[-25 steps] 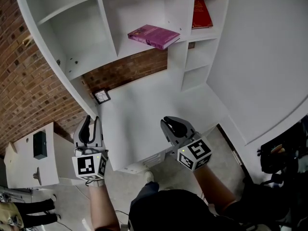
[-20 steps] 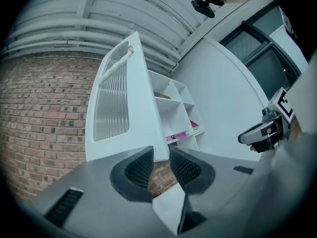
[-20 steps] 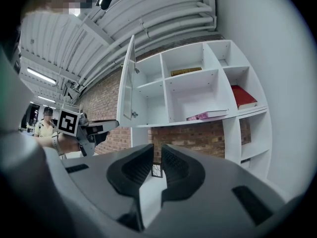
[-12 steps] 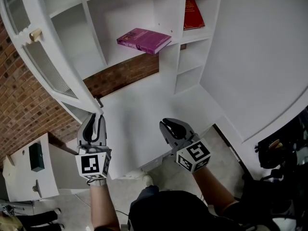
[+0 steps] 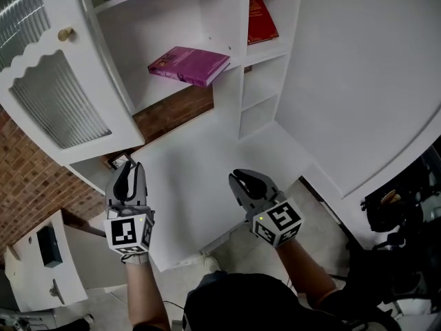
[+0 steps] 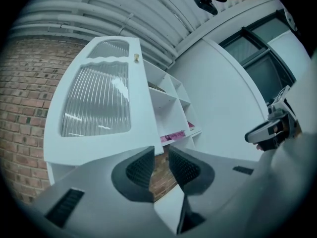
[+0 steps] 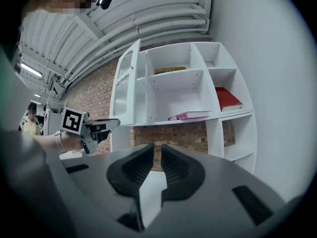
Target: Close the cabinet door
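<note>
Overhead, the white cabinet (image 5: 234, 95) fills the head view from ten to one o'clock, its open compartments facing the person. Behind it, a brick wall (image 5: 27, 185) shows at eight o'clock and through the gap under the lowest shelf. A white counter (image 5: 200, 185) spreads below the shelves across the middle of the view.

The cabinet door (image 5: 62, 105), white-framed with a ribbed glass pane, stands swung out from the cabinet at ten o'clock, not shut, with its lower corner pointing toward the centre.

The left gripper (image 5: 129, 167) sits at seven o'clock, just under that lower corner; whether it touches the door cannot be told. Its jaws have just been closing and now stand a narrow gap apart, with nothing between them. The right gripper (image 5: 238, 178) sits at five o'clock over the counter, well apart from the door, its jaws also at a narrow gap and empty.

A purple book (image 5: 187, 65) lies flat on a shelf at twelve o'clock, overhanging the edge. A red book (image 5: 260, 19) leans in the compartment at one o'clock. The door's small brass knob (image 5: 65, 34) shows at eleven o'clock.
</note>
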Available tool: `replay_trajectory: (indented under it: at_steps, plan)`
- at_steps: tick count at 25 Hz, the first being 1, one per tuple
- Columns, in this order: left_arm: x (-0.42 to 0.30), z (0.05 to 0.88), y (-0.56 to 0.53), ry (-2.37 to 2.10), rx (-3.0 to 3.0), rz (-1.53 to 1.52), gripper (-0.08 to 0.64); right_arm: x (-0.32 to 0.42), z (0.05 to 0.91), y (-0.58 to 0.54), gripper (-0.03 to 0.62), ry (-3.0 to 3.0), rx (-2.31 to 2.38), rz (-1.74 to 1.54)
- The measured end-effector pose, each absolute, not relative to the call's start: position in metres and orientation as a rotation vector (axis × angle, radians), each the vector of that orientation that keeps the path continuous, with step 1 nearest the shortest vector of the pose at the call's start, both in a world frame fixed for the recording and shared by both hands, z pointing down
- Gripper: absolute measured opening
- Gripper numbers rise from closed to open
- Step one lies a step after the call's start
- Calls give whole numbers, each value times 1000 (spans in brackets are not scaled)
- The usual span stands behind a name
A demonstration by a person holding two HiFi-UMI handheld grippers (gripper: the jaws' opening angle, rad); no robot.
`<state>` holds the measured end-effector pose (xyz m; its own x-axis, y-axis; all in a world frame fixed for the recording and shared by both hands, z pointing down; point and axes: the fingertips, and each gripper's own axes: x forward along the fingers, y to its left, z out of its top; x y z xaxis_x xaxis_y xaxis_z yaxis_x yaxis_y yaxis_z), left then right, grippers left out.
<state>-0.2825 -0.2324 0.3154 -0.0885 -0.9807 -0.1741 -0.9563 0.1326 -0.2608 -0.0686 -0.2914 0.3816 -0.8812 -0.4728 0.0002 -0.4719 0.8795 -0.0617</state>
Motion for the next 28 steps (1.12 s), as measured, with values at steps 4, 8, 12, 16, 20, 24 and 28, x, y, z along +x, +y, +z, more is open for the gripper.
replay_trajectory:
  at_steps: [4, 8, 12, 16, 20, 24, 28]
  plan:
    - [-299, 318, -247, 2146, -1895, -84, 91, -71, 381, -302, 51, 3022, -802, -87]
    - [-313, 325, -263, 2190, -1906, -71, 77, -75, 382, -316, 51, 3018, -837, -92]
    - [-325, 326, -275, 2194, -1899, -34, 50, -81, 385, -327, 51, 3016, -866, -99]
    - [-332, 326, -281, 2171, -1908, -24, 34, -89, 386, -332, 51, 3012, -887, -99]
    - [-339, 326, -286, 2144, -1921, -10, 25, -99, 387, -333, 51, 3005, -909, -84]
    - [-346, 325, -290, 2114, -1933, 11, 15, -107, 388, -336, 51, 3001, -935, -75]
    - [-353, 325, -295, 2080, -1945, 31, 11, -116, 389, -339, 51, 2989, -964, -67]
